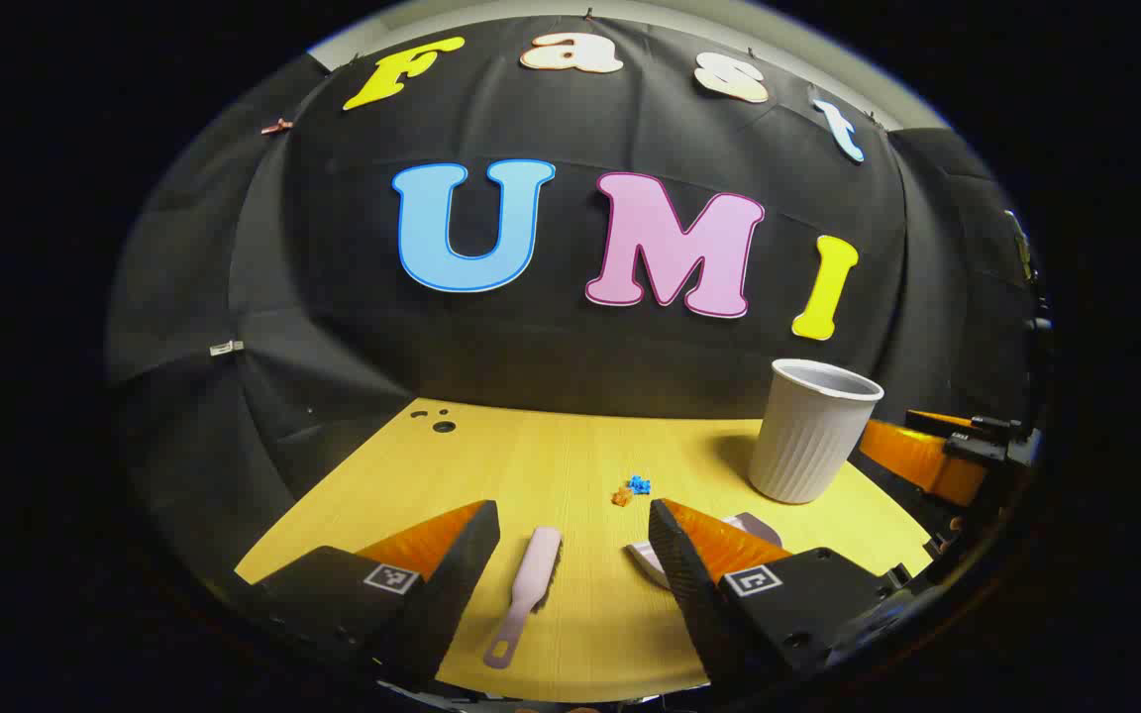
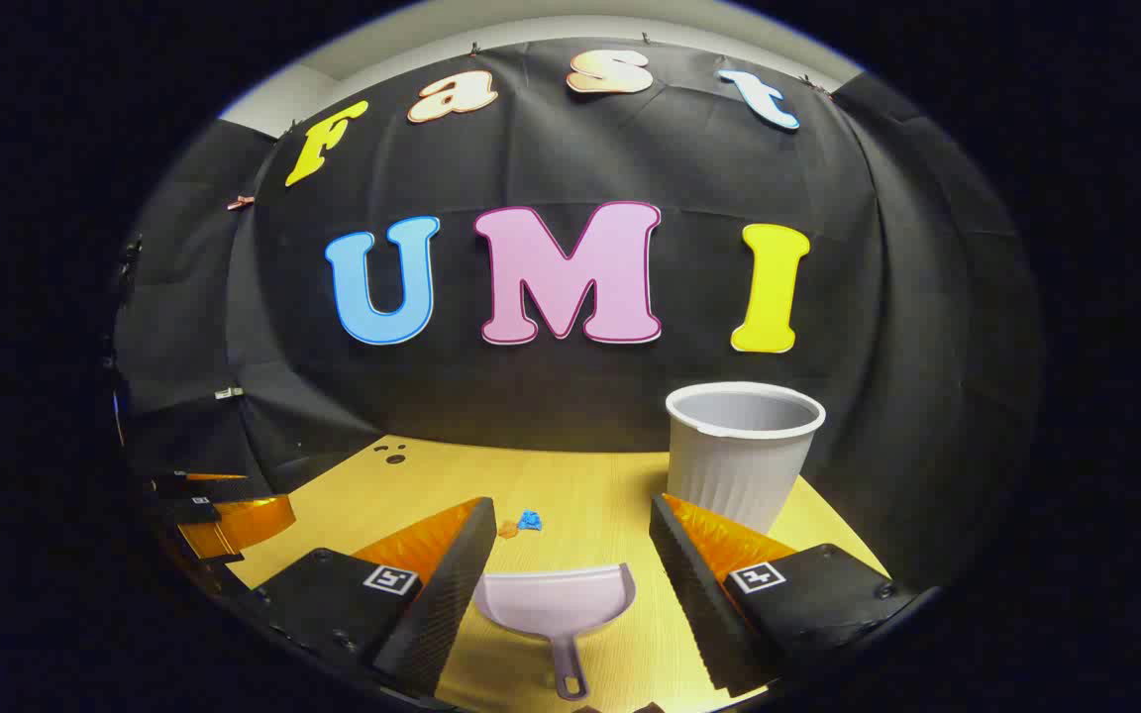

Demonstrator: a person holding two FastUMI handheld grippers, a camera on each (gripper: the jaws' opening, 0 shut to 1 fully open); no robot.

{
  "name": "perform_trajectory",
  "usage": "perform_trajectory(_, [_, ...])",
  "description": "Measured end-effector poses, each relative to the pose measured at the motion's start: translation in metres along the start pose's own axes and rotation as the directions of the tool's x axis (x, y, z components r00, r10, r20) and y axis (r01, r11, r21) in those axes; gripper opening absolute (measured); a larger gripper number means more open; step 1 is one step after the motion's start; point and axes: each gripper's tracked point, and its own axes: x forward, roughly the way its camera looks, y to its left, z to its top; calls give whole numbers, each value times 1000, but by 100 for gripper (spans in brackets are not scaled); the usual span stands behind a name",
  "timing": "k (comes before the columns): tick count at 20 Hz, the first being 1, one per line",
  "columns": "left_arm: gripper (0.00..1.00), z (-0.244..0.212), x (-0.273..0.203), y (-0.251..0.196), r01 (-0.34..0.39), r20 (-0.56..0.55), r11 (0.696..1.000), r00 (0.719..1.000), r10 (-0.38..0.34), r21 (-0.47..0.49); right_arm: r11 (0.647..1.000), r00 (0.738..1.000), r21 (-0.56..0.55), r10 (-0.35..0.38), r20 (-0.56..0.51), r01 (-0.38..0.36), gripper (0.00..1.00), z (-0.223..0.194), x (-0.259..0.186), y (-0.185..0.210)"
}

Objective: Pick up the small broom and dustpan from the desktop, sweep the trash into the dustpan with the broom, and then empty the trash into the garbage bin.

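Observation:
A small pale pink broom [image 1: 523, 606] lies flat on the yellow desktop [image 1: 551, 465], between the fingers of my open left gripper [image 1: 570, 555], which hovers over it without touching. A pale pink dustpan [image 2: 556, 606] lies with its handle toward the camera, between the fingers of my open right gripper [image 2: 570, 564]. The dustpan [image 1: 642, 557] peeks out beside the left gripper's right finger. Small blue and orange trash bits [image 1: 631, 490] lie mid-desk, just beyond the dustpan's mouth [image 2: 521, 523]. A white ribbed cup-shaped garbage bin [image 2: 741, 451] stands upright at the right rear.
The right gripper [image 1: 937, 451] shows at the far right edge of the left gripper view, past the bin [image 1: 810, 431]. The left gripper [image 2: 214, 520] shows at the left edge of the right gripper view. Dark holes [image 1: 437, 421] mark the desk's far left corner.

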Motion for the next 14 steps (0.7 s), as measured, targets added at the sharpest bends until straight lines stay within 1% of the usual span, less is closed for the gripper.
perform_trajectory(4, [96,-6,5,2,-10,-18,1000,1000,10,14,1000,1000,1,7,-28,-6,98,-7,3,-4])
perform_trajectory(8, [96,-6,9,3,-10,-17,999,1000,11,39,1000,999,-1,-4,-46,4,98,-11,6,-11])
perform_trajectory(14, [96,-15,14,3,-6,-46,1000,999,6,15,1000,998,14,1,-68,0,98,-17,12,-13])
